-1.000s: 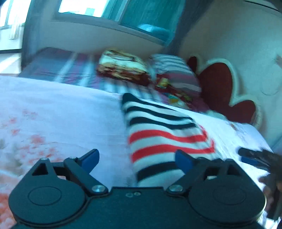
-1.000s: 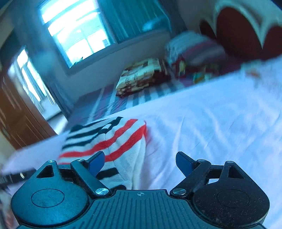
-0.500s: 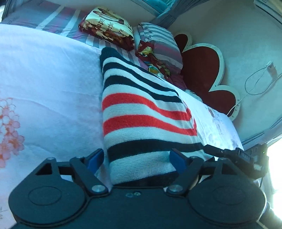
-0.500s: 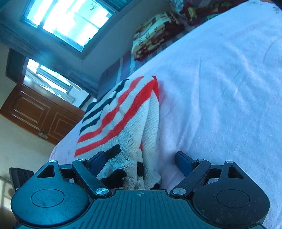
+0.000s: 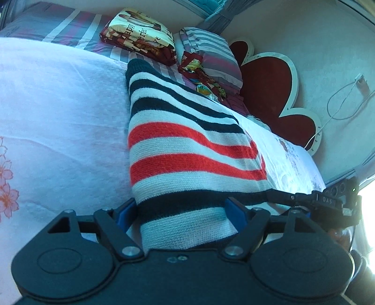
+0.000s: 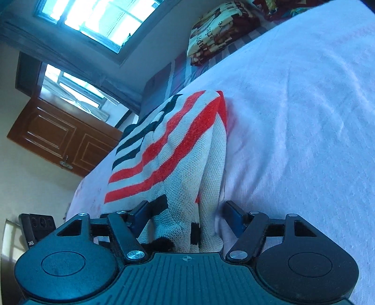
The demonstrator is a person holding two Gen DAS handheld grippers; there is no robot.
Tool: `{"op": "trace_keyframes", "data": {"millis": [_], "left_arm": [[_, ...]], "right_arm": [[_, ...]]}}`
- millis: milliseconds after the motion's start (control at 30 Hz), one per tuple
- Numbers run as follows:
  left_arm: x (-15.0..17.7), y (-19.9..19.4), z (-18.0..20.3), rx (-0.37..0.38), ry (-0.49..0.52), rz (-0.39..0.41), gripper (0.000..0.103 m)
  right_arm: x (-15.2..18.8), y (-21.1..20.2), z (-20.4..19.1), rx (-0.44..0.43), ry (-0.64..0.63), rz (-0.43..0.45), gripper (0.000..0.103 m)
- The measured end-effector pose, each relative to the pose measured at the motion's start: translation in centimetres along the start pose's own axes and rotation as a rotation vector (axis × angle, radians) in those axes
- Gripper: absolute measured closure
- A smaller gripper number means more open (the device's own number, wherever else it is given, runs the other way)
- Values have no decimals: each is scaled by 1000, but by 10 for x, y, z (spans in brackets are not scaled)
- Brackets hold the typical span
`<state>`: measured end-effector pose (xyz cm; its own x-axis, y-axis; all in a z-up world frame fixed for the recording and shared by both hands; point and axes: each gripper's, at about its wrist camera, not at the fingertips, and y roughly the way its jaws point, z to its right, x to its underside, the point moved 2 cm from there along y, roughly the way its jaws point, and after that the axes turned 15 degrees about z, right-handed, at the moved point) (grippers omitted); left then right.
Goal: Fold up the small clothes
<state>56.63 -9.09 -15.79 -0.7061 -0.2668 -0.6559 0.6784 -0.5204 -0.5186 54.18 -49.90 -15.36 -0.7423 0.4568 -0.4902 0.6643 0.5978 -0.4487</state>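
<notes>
A folded knitted garment (image 5: 187, 150) with white, red and dark stripes lies on the pink bedspread (image 5: 58, 112). My left gripper (image 5: 180, 211) is open, and the garment's near end lies between its blue fingers. The right gripper's body shows at the right edge of the left wrist view (image 5: 328, 201). In the right wrist view the garment (image 6: 168, 150) lies with its near end between the open fingers of my right gripper (image 6: 187, 215). Neither pair of fingers presses the cloth.
Folded blankets (image 5: 140, 35) and a striped pillow (image 5: 211, 54) lie at the head of the bed, by a red flower-shaped headboard (image 5: 269, 93). A white cable (image 5: 342, 103) hangs on the wall. A window (image 6: 98, 21) and wooden door (image 6: 61, 136) stand at left.
Both grippers have moved forward and down to the garment. Its near end now lies between each pair of fingers. Both stay open, each opening a little narrower than before.
</notes>
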Motion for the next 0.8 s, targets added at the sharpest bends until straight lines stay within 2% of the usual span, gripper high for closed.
{"op": "trace_keyframes", "data": {"millis": [400, 500, 667, 800], "left_arm": [[0, 4, 7, -27, 44, 4, 24], [0, 6, 11, -41, 58, 1, 24], [0, 9, 15, -68, 76, -4, 25], [0, 9, 20, -84, 90, -1, 28]], "right_arm": [[13, 21, -27, 40, -163, -6, 33], [19, 24, -36, 64, -206, -3, 41], [25, 25, -41, 85, -228, 3, 45], [29, 29, -49, 108, -282, 15, 54]]}}
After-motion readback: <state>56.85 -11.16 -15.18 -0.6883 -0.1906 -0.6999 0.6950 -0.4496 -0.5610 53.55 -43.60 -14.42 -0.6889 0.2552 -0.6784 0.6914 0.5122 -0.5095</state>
